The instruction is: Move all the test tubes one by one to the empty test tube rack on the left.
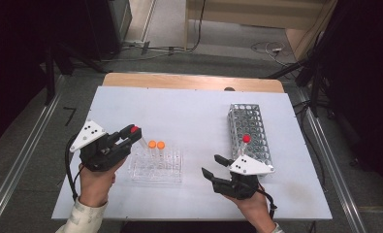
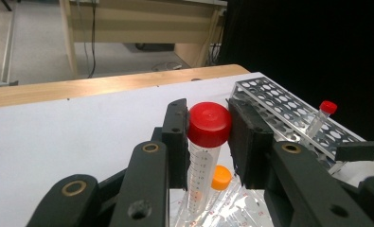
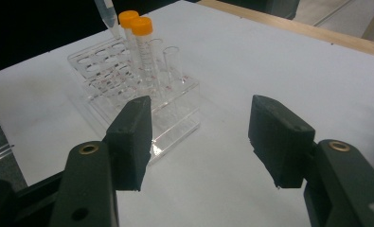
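Item: clear plastic tube with red screw cap [image 2: 209, 124], clamped at the cap in the left tool [image 1: 129, 134], held tilted just above the near-left corner of the clear acrylic tube rack [image 1: 172, 167].

Landmark: that acrylic rack, on the white bench [image 1: 189, 109]. Two orange-capped clear tubes [image 1: 156, 145] stand in it.

Right tool [image 1: 212, 166]: jaws spread, nothing between them, resting right of the rack.

Far right of the rack: a metal mesh rack [image 1: 249, 128] with one small red-capped tube [image 1: 246, 139].

Handling note, as judgement: bring the held tube upright over a free hole beside the orange-capped pair, lower straight, and release only once seated; avoid nudging the neighbours.
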{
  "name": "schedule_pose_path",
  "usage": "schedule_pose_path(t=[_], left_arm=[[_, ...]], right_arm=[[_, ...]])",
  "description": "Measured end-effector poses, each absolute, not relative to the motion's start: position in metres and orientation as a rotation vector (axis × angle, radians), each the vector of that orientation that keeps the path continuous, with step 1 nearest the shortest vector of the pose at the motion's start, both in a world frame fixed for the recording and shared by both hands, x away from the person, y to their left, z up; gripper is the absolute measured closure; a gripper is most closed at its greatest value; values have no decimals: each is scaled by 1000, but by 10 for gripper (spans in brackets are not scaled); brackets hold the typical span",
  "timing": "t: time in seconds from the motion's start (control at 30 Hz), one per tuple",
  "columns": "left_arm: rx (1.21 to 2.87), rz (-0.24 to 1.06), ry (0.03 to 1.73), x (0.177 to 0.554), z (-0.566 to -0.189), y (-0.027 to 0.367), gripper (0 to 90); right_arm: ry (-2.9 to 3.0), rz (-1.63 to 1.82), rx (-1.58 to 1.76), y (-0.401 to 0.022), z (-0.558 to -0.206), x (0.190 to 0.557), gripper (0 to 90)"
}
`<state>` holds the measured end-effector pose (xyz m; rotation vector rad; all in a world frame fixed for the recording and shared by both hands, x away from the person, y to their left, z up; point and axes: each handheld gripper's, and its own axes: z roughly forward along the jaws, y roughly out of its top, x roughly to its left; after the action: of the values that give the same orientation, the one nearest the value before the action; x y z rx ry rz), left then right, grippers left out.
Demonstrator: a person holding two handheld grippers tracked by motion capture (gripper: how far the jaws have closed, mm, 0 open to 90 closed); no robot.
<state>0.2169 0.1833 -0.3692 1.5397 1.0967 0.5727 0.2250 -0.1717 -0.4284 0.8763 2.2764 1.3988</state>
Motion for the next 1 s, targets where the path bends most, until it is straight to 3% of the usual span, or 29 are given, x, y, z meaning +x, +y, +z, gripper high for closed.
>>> schedule_pose_path(t=[1.0], left_arm=[[1597, 689, 1139, 224, -386, 175, 702]], right_arm=[[2280, 1389, 875, -173, -429, 226, 369]])
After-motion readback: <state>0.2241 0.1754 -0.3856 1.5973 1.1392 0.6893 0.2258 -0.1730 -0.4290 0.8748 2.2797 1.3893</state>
